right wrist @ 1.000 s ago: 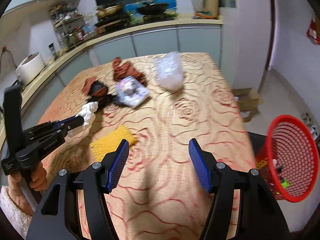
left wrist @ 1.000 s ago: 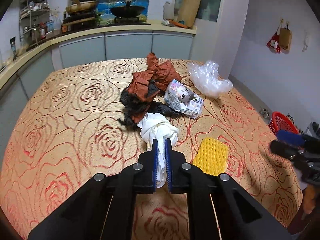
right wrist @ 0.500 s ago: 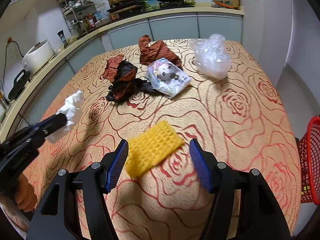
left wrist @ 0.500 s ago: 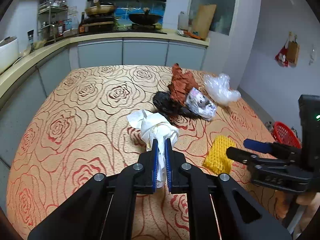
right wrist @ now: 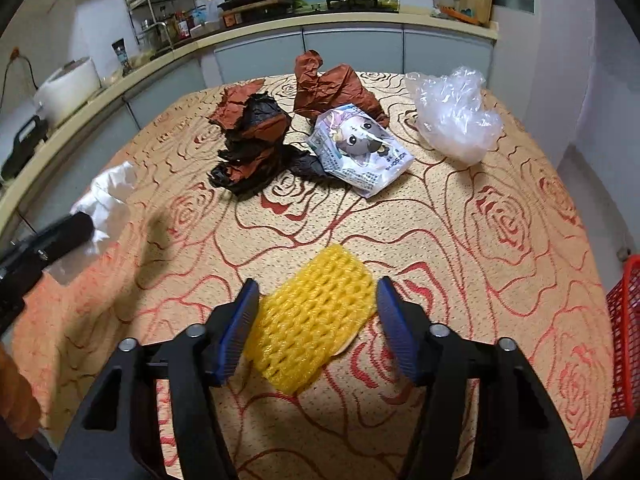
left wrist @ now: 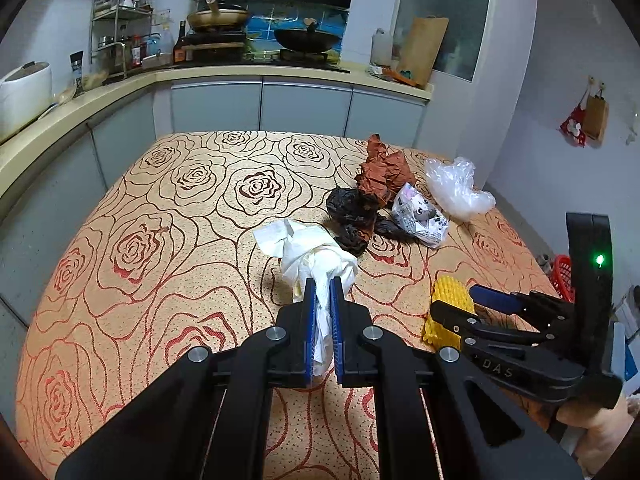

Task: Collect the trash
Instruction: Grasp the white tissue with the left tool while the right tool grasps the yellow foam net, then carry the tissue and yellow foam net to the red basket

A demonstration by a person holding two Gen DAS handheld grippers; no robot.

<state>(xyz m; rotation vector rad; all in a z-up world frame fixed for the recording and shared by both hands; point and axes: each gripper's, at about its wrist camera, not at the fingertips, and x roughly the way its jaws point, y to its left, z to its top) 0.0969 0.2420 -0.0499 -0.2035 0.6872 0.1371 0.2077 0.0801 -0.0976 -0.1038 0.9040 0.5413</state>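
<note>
My left gripper (left wrist: 322,292) is shut on a crumpled white tissue (left wrist: 312,256), held above the table; it shows at the left of the right wrist view (right wrist: 108,196). My right gripper (right wrist: 316,304) is open, its fingers on either side of a yellow foam net (right wrist: 316,316) lying on the tablecloth. In the left wrist view the right gripper (left wrist: 464,300) sits over the net (left wrist: 446,312). Farther back lie black and brown crumpled paper (right wrist: 252,140), brown paper (right wrist: 332,88), a printed snack wrapper (right wrist: 360,148) and a clear plastic bag (right wrist: 456,116).
The table has a rose-patterned cloth (right wrist: 500,220). A red basket (right wrist: 624,340) stands on the floor past the table's right edge. A kitchen counter (left wrist: 280,72) with pans runs behind and to the left.
My right gripper has moved forward and down until its open fingers flank the yellow foam net. My left gripper has pulled back to the left with the tissue.
</note>
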